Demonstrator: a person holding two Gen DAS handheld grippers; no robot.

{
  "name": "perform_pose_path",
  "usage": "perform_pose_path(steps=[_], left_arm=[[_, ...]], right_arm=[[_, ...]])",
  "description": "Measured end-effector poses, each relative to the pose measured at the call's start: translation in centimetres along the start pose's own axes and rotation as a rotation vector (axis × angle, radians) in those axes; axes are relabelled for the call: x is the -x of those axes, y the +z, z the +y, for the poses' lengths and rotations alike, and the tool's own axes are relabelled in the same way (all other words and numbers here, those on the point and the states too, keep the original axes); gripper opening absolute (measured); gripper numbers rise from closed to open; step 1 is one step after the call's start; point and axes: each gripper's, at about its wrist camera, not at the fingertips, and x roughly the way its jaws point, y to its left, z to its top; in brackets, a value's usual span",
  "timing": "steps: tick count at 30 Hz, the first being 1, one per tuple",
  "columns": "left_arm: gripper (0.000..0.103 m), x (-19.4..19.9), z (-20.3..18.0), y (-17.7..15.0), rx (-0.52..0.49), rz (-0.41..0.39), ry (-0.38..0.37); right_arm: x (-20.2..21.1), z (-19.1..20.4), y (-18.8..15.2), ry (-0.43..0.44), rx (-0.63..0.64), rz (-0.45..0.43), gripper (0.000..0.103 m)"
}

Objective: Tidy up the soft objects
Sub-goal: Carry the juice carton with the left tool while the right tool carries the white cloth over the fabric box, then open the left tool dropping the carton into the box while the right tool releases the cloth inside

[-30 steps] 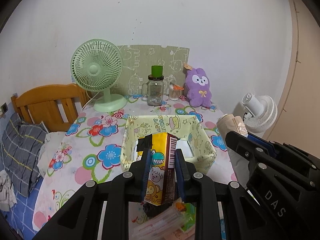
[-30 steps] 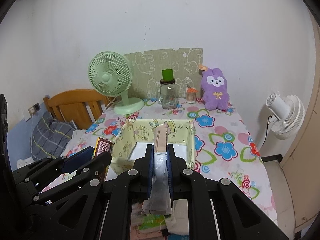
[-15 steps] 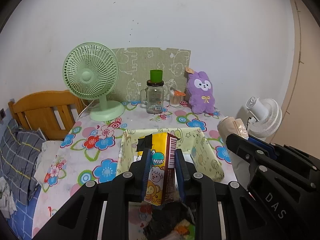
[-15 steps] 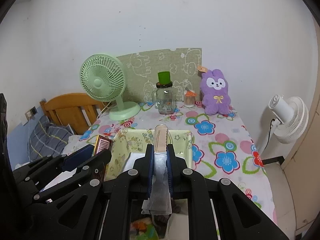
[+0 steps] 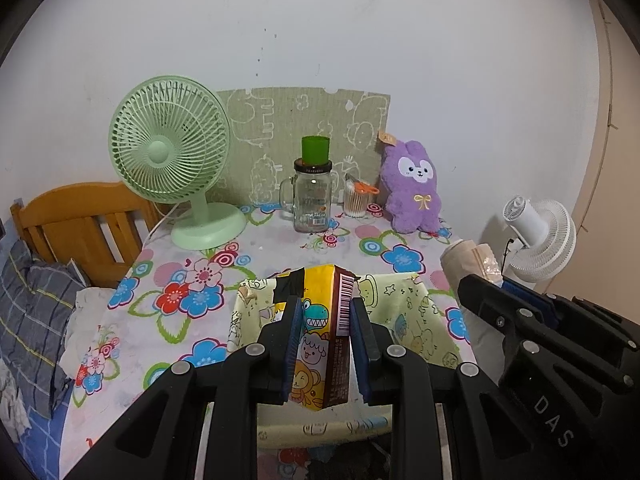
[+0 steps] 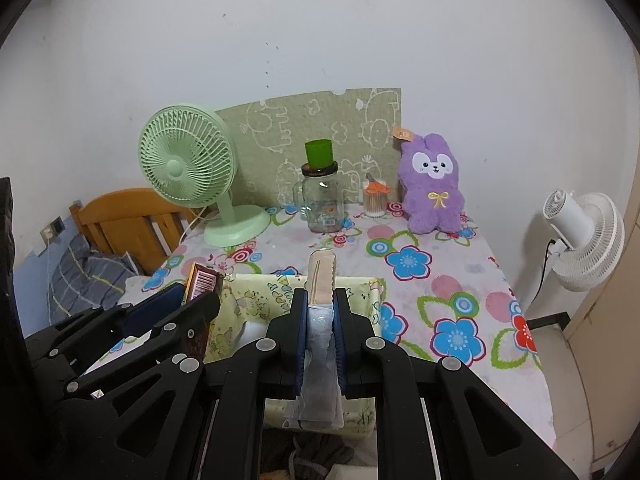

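Tissue pack [image 5: 320, 328], barcode, "DAS" on right tool [image 5: 472, 292]

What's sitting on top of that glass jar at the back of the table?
A green cup stands on the glass jar, on its dark lid. The jar looks empty. The panel behind is partly covered by both.

Even, soft indoor light, perhaps from overhead; shadows faint, focus sharp; fisheye bending and dark vignette at corners.

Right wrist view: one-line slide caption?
Right claw shut on a beige wrapped roll above the yellow-green fabric bin on the floral table.
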Motion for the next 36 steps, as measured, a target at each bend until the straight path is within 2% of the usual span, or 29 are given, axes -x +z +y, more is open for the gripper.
perform_pose_path(steps=[13, 24, 26, 30, 34, 36], left_arm=[[0.023, -5.0, 0.6, 0.5, 0.006, 0.066, -0.007], [0.027, -8.4, 1.4, -0.2, 0.032, 0.134, 0.038], [0.035, -8.7, 1.4, -0.4, 0.029, 0.141, 0.047], [0.041, -9.3, 1.4, -0.6, 0.023, 0.150, 0.051], [0.066, -9.6, 1.3, -0.8, 0.015, 0.154, 0.037], [0.070, -9.6, 1.2, -0.8, 0.006, 0.149, 0.038]], right_arm=[[-5.0, -0.9, 0.7, -0.009, -0.015, 0.041, 0.015], [-8.4, -1.3, 0.3, 0.007, -0.038, 0.098, 0.015], [-9.0, -1.2, 0.2, 0.008, -0.039, 0.108, 0.015], [-10.1, -1.4, 0.0, 0.015, -0.057, 0.127, 0.015], [-10.9, -1.3, -0.2, 0.011, -0.065, 0.148, 0.015], [-11.1, -1.3, -0.2, 0.008, -0.063, 0.153, 0.016]])
